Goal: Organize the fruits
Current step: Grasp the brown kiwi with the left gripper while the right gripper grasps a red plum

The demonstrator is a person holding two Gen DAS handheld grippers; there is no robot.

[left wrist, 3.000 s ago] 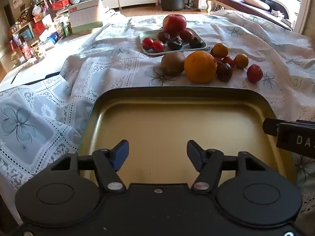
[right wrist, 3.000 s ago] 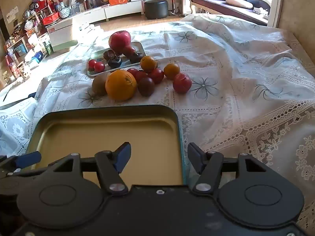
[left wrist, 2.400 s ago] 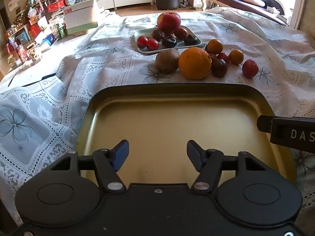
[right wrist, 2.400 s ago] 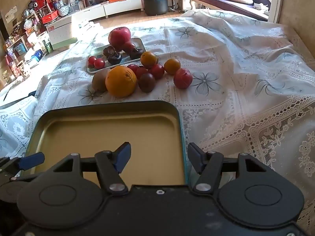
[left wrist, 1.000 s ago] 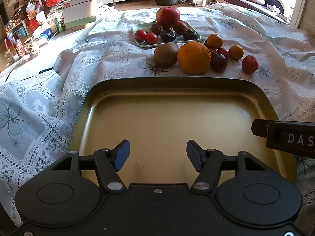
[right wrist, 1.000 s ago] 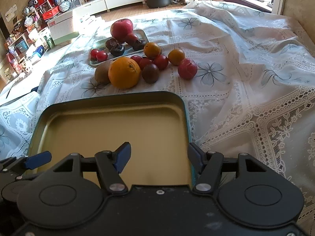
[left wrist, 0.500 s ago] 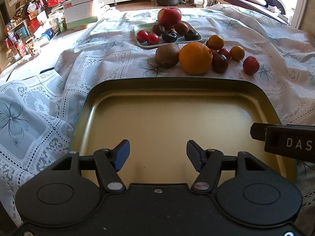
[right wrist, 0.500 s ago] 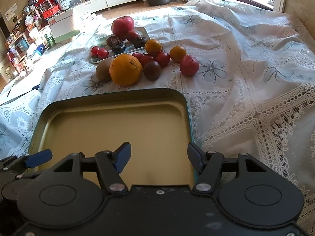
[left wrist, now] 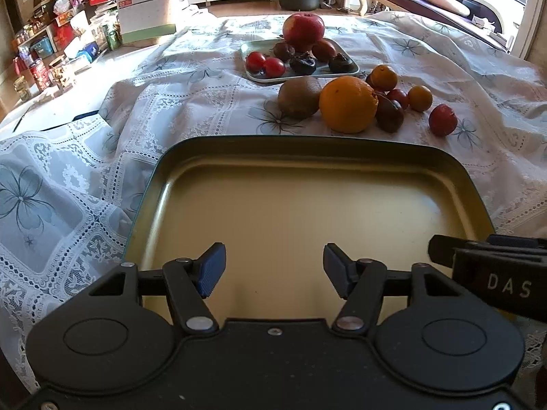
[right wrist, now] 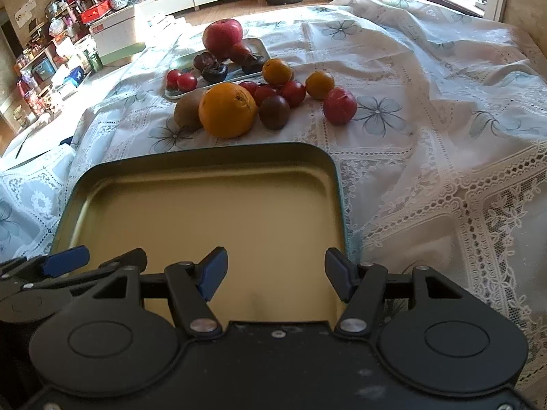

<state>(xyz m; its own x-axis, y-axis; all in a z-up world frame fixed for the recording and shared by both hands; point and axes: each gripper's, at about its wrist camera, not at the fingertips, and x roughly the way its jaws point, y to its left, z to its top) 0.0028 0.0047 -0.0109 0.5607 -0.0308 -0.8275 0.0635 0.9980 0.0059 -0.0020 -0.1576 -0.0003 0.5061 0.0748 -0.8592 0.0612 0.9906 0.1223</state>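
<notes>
Beyond the far rim of the tin (left wrist: pixel 309 143), loose fruit lay on the cloth (right wrist: pixel 427 109): kiwi (left wrist: pixel 298 96), orange (left wrist: pixel 348 104), a dark plum (left wrist: pixel 389 112) and smaller pieces. Both claws hovered over the tin's near edge, the left gripper (left wrist: pixel 273 270) and right gripper (right wrist: pixel 275 275) each spread wide and holding nothing. The orange lay straight ahead of both, slightly right of the left claw's axis and slightly left of the right claw's. Neither was clearly nearer. A tray (left wrist: pixel 253 77) further back already held fruit, including an apple (left wrist: pixel 303 30)
</notes>
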